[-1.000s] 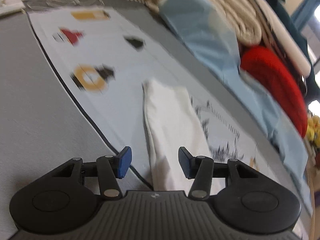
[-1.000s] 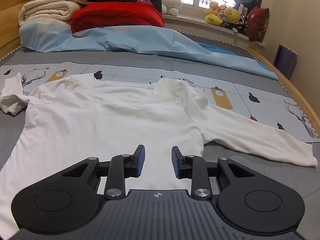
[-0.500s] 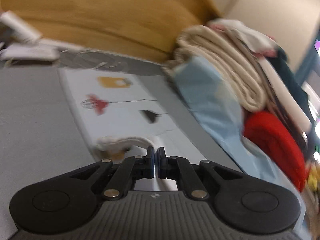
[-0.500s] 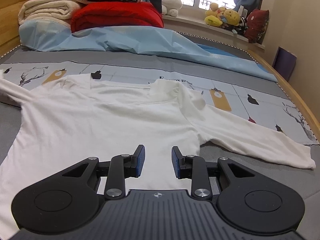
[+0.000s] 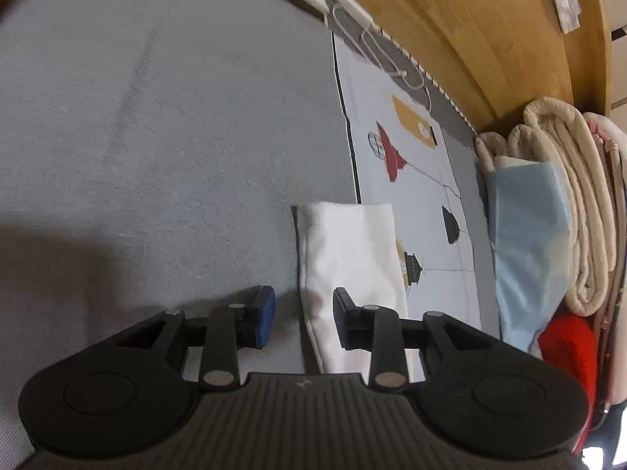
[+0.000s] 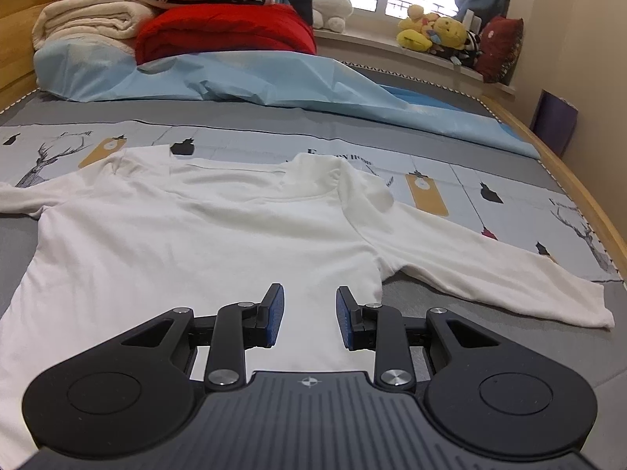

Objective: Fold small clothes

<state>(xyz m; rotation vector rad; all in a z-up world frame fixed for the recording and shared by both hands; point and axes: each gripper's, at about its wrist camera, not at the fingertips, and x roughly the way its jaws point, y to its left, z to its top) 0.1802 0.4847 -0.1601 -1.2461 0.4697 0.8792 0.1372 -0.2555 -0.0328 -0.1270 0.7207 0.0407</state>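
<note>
A white long-sleeved shirt lies flat, front up, on the bed. Its right sleeve stretches out to the right edge. The other sleeve lies straight, its cuff resting across the border of the printed sheet. My left gripper hovers over that sleeve with its jaws opening; the sleeve's left edge lies between them but the pads do not press it. My right gripper stands open above the shirt's lower body, holding nothing.
Folded blankets, a red quilt and a light blue cover pile up at the bed's far side. Plush toys sit on the window sill. A wooden headboard and a white cable lie beyond the sleeve.
The left gripper shut on the sleeve's end, drew it outward until straight, and has now let go, rolling as it went. The right gripper has not moved.
</note>
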